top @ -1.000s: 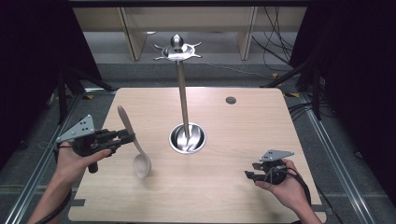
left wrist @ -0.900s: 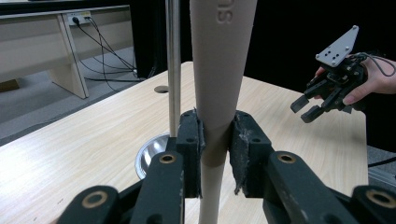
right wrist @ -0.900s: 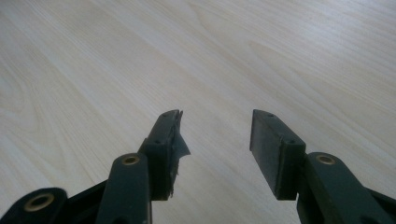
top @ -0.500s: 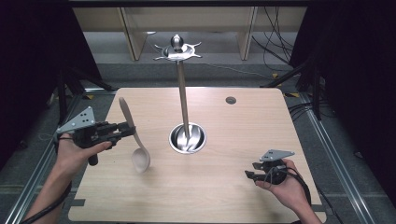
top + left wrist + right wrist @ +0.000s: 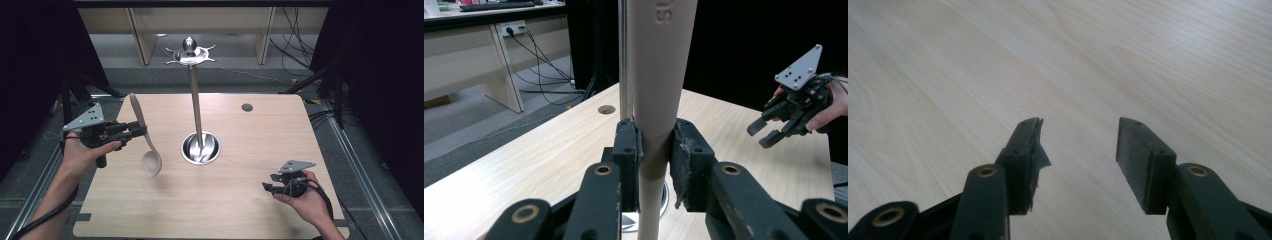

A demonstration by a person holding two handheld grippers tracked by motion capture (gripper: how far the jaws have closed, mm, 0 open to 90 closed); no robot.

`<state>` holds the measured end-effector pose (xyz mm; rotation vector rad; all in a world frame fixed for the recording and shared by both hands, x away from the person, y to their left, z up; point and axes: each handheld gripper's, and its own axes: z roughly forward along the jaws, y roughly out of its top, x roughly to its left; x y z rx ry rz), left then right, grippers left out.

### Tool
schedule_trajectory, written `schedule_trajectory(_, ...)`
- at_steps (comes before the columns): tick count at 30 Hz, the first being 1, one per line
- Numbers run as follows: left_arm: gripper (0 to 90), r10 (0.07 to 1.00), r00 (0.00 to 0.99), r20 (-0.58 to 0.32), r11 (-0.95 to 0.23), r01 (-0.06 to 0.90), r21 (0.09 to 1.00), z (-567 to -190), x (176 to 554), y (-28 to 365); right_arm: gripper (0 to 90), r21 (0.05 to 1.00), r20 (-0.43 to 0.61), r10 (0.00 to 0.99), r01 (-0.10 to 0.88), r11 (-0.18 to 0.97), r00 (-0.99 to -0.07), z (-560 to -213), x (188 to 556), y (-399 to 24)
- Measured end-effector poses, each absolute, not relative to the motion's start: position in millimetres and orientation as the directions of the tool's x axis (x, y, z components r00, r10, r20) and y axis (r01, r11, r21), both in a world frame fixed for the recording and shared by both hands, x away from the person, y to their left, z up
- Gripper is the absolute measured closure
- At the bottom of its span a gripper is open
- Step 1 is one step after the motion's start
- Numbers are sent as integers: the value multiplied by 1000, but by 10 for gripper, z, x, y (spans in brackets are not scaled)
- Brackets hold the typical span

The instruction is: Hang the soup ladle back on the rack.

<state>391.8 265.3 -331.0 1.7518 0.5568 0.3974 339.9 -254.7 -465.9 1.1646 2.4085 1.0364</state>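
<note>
The left gripper [image 5: 142,132] is clamped on the handle of a beige spoon [image 5: 145,140], its pads squeezing the shaft from both sides, as the left gripper view shows [image 5: 655,100]. From the pads the spoon's long axis runs near upright, slightly tilted: bowl hanging below, close over the table [image 5: 250,210], handle end rising above. Just beyond stands the metal rack [image 5: 196,105], its hooked crown well above the pads, so this hand is the nearer one. Far off, the right gripper [image 5: 270,182] stands open and empty.

Left tool [image 5: 141,132] gripping beige spoon [image 5: 145,141], apparently above table [image 5: 240,210]
</note>
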Motion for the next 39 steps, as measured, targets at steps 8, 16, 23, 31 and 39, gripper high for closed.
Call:
schedule_trajectory(8, 738, 552, 833, -43, -183, 171, 968, -3240, 3977, 2601, 527, 674, 70, 764, 595, 437, -641, -4624, 3387, -2560)
schedule_trajectory(16, 738, 548, 836, -36, -188, 165, 968, -3163, 4055, 2568, 526, 668, 67, 758, 593, 449, -649, -4621, 3392, -2568)
schedule_trajectory(23, 738, 553, 832, -37, -184, 166, 969, -3114, 4119, 2556, 526, 667, 68, 758, 594, 449, -649, -4623, 3392, -2567)
schedule_trajectory(31, 738, 547, 836, -41, -185, 168, 968, -3079, 4172, 2508, 525, 666, 73, 761, 599, 444, -645, -4623, 3389, -2565)
schedule_trajectory(39, 738, 541, 840, -43, -181, 166, 969, -3018, 4224, 2471, 525, 666, 74, 762, 600, 443, -644, -4623, 3388, -2565)
